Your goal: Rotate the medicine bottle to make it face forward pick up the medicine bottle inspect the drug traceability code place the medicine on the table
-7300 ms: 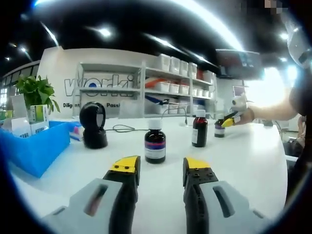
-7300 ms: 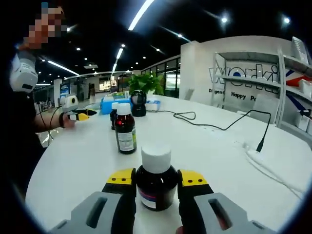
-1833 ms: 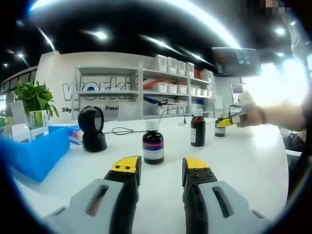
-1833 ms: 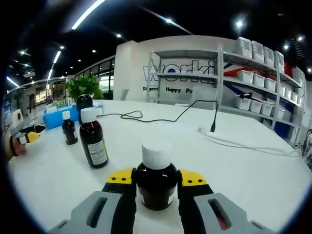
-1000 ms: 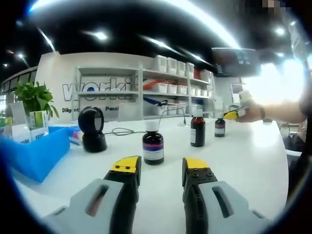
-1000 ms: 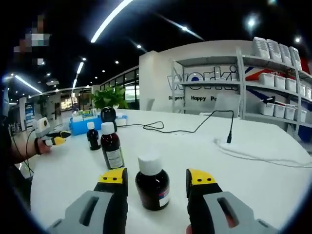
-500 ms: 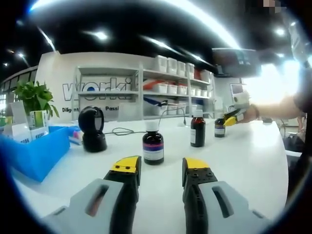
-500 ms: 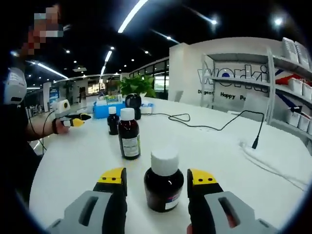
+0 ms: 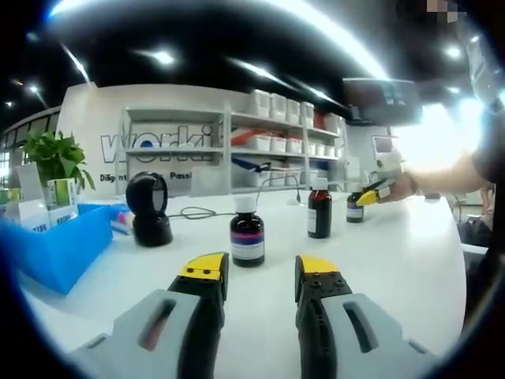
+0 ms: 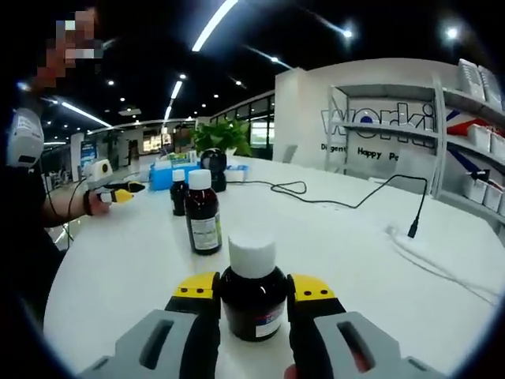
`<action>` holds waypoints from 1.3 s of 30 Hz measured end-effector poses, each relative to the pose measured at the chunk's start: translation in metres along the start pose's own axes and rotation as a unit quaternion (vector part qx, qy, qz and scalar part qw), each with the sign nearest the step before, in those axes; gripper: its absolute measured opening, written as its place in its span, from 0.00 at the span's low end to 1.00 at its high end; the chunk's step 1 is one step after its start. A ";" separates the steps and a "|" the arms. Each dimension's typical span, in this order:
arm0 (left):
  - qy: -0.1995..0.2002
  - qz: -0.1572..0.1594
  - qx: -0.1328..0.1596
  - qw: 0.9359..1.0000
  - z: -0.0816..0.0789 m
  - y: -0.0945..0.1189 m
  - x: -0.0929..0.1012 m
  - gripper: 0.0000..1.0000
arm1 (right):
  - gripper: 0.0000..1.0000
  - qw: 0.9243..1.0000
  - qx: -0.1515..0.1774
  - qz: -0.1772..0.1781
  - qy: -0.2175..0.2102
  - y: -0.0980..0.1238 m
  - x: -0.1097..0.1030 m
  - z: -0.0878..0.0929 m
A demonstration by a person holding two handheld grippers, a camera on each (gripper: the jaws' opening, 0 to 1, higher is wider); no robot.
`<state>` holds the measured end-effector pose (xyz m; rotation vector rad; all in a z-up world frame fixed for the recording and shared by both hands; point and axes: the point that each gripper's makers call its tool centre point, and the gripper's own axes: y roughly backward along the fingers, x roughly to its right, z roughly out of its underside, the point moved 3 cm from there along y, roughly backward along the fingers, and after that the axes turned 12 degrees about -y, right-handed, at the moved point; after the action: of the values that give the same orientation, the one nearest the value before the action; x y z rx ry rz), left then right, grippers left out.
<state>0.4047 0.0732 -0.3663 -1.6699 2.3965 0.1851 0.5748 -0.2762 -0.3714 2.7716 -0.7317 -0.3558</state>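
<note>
My right gripper (image 10: 252,287) is shut on a small dark medicine bottle (image 10: 252,306) with a white cap, which stands on the white table (image 10: 355,268); part of its label shows at the lower right of its front. In the left gripper view the same bottle (image 9: 354,208) is far off at the right, with the right gripper (image 9: 369,196) and a person's hand at it. A taller brown bottle (image 10: 203,213) (image 9: 320,210) and a third dark bottle (image 10: 179,193) (image 9: 248,234) stand apart on the table. My left gripper (image 9: 260,267) is open and holds nothing, short of the third bottle.
A black scanner (image 9: 150,207) (image 10: 213,168) and a blue bin (image 9: 55,241) sit beside a potted plant (image 9: 55,154). A black cable (image 10: 339,202) runs to a power strip (image 10: 410,238). Shelves with white boxes (image 9: 276,126) line the back wall. The left gripper (image 10: 118,192) shows at the far left.
My right gripper's jaws, open around the small bottle half a second ago, have shut on it. The left gripper has stayed still and open.
</note>
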 end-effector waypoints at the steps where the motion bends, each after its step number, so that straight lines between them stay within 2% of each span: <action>1: 0.000 0.000 0.000 1.000 0.000 0.000 0.000 0.26 | 0.29 1.000 0.001 0.002 0.000 0.000 -0.001 0.000; 10: 0.000 0.001 0.000 1.000 0.000 0.000 0.000 0.26 | 0.28 0.998 0.027 0.061 -0.017 -0.002 -0.004 0.001; 20: -0.002 0.002 -0.002 1.000 0.001 0.000 0.000 0.26 | 0.28 0.992 0.041 0.111 -0.038 -0.003 -0.008 0.001; 31: -0.003 0.002 -0.002 1.000 0.001 0.000 0.001 0.26 | 0.28 0.983 0.054 0.166 -0.063 -0.004 -0.003 0.001; 39: -0.008 0.006 -0.004 1.000 0.001 0.000 0.003 0.26 | 0.28 0.970 0.073 0.217 -0.083 -0.005 -0.007 0.002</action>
<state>0.4042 0.0705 -0.3678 -1.6509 2.3971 0.2088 0.5699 -0.2690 -0.3736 2.6289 -1.4215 -0.4609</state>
